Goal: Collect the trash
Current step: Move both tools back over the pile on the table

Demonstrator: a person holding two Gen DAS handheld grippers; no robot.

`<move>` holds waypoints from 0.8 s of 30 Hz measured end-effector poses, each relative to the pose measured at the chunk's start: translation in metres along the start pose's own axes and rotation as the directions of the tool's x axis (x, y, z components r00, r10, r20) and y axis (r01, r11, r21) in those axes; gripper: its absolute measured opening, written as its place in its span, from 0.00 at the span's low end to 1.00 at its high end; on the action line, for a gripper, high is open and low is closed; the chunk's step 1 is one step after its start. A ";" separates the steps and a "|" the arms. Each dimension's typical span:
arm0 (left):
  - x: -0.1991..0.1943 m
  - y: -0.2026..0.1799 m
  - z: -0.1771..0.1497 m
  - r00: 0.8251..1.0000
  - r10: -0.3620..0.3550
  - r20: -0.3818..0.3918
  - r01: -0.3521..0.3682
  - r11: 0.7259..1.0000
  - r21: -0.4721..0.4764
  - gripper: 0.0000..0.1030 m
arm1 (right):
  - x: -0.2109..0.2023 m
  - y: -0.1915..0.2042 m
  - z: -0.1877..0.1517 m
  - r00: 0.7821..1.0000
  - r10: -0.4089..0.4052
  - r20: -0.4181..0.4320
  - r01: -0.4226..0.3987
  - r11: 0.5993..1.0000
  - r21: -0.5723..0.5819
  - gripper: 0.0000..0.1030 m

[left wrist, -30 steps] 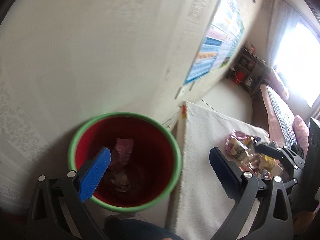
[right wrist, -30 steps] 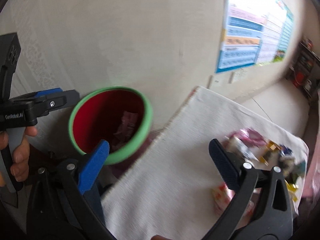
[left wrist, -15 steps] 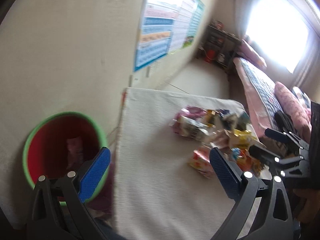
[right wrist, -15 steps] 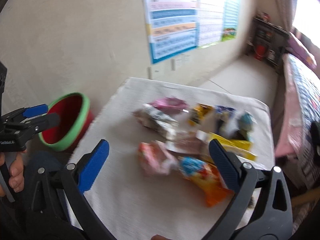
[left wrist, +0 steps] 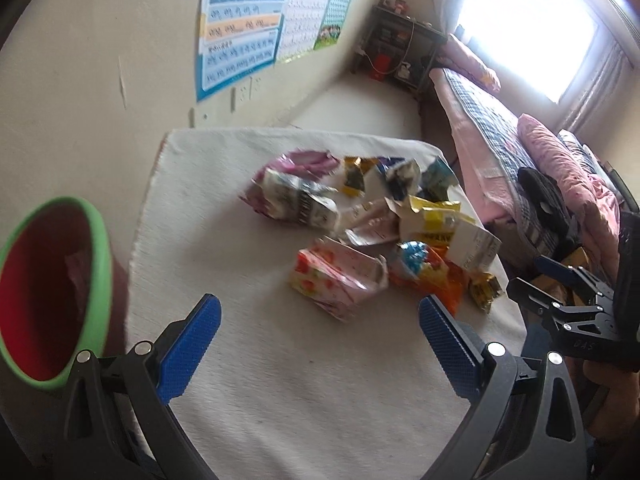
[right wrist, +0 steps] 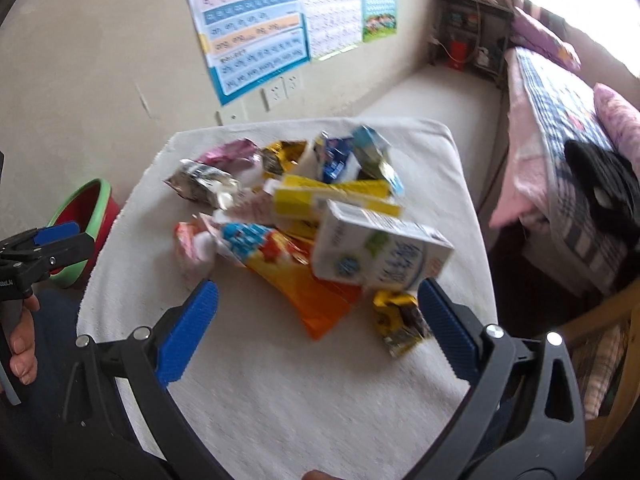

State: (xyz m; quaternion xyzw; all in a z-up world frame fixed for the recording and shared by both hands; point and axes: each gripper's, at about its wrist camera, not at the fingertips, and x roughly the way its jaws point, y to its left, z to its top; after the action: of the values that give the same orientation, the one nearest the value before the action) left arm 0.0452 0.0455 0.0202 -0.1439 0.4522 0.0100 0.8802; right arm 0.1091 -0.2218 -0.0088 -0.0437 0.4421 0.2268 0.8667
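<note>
A pile of wrappers and cartons lies on the white towel-covered table (left wrist: 248, 360) (right wrist: 304, 392). A pink carton (left wrist: 340, 276) sits nearest my left gripper (left wrist: 320, 336), which is open and empty above the bare towel. In the right wrist view an orange snack bag (right wrist: 304, 284), a white milk carton (right wrist: 380, 252) and a small gold wrapper (right wrist: 400, 320) lie just ahead of my right gripper (right wrist: 316, 324), also open and empty. The red bin with a green rim (left wrist: 52, 296) (right wrist: 86, 228) stands off the table's left edge, with some trash inside.
A wall with posters (left wrist: 244, 28) runs behind the table. A bed with pink bedding (left wrist: 532, 168) stands to the right, a dark shelf (right wrist: 468, 36) at the far end. A hand (right wrist: 20, 344) holds the left gripper's handle at the right view's left edge.
Both cameras have swung right, from the bin toward the trash pile on the table. The bin has slid to the left edge of each view. Both grippers stayed open.
</note>
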 end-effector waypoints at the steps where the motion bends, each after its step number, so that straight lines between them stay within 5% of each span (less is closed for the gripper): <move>1: 0.003 -0.002 -0.001 1.000 0.000 -0.007 0.000 1.000 0.002 0.92 | 0.002 -0.003 -0.002 1.000 -0.003 -0.005 0.003 1.000 0.007 0.95; 17: 0.069 -0.028 0.000 0.990 0.007 -0.139 0.001 0.998 0.056 0.92 | 0.054 -0.061 -0.024 0.987 0.004 -0.160 0.023 0.986 0.167 0.95; 24: 0.096 -0.025 0.004 0.984 0.030 -0.178 -0.021 0.998 0.051 0.84 | 0.069 -0.066 -0.025 0.983 -0.003 -0.185 0.032 0.987 0.156 0.95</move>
State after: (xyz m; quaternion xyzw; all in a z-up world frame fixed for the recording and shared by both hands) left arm 0.1088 0.0118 -0.0483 -0.1169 0.5313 -0.0025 0.8391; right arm 0.1540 -0.2629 -0.0860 0.0005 0.5367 0.1782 0.8247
